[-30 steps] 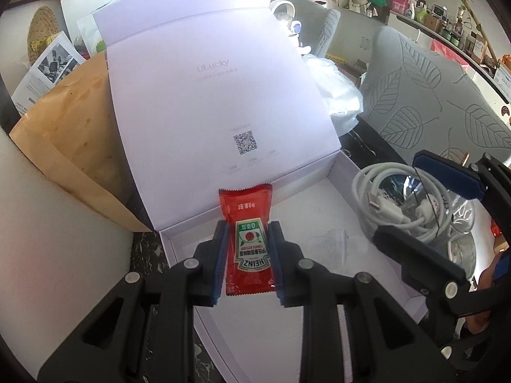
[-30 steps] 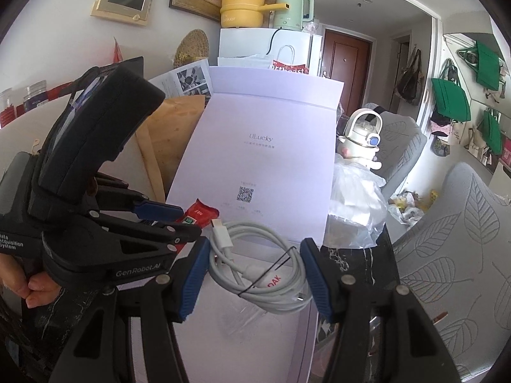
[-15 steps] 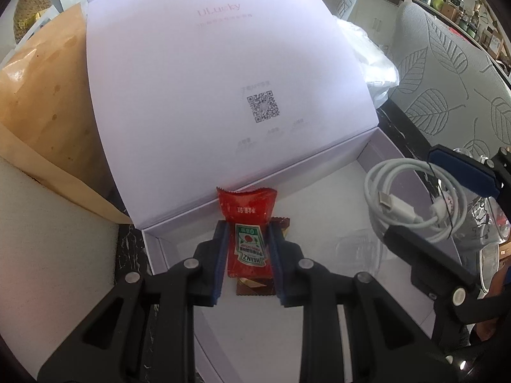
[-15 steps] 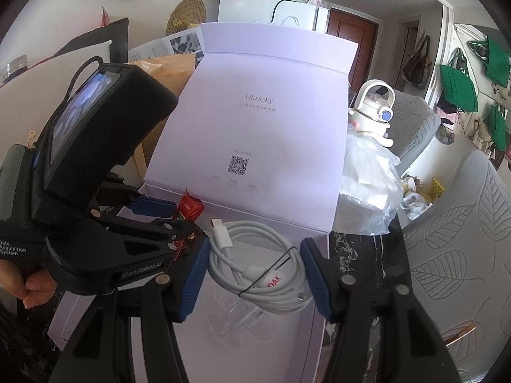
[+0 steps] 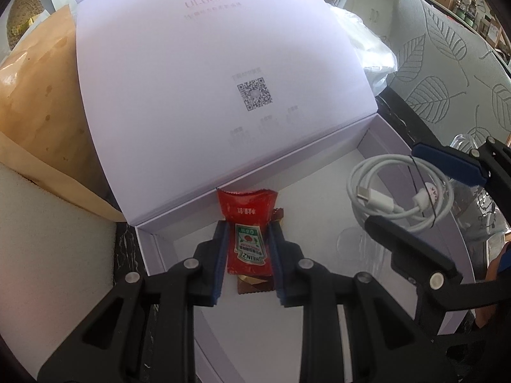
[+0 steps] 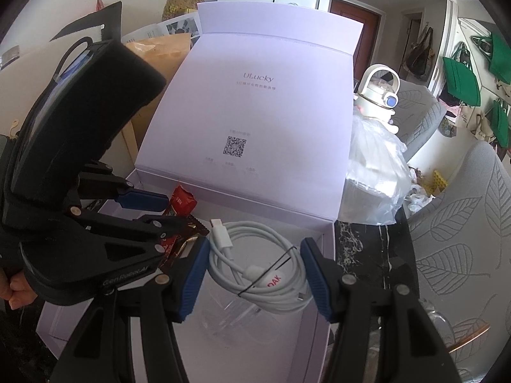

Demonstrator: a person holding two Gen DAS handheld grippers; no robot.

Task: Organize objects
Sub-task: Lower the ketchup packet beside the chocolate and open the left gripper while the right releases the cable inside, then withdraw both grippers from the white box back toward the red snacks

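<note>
My left gripper (image 5: 247, 233) is shut on a red Heinz ketchup sachet (image 5: 246, 229) and holds it low over the floor of an open white box (image 5: 322, 172), above a brown wrapped packet (image 5: 255, 285). My right gripper (image 6: 254, 255) is shut on a coiled white USB cable (image 6: 258, 265) and holds it over the right part of the same box (image 6: 325, 233). The cable also shows in the left wrist view (image 5: 399, 194), and the sachet in the right wrist view (image 6: 182, 204).
The box lid (image 5: 223, 79) stands upright behind. A brown paper bag (image 5: 41, 108) lies to the left, and a clear plastic bag (image 6: 373, 172) and grey leaf-patterned chair (image 6: 463, 233) to the right. A clear plastic piece (image 6: 230, 312) lies in the box.
Both grippers have moved forward and down into the box with their loads. The brown packet under the sachet has come into view.
</note>
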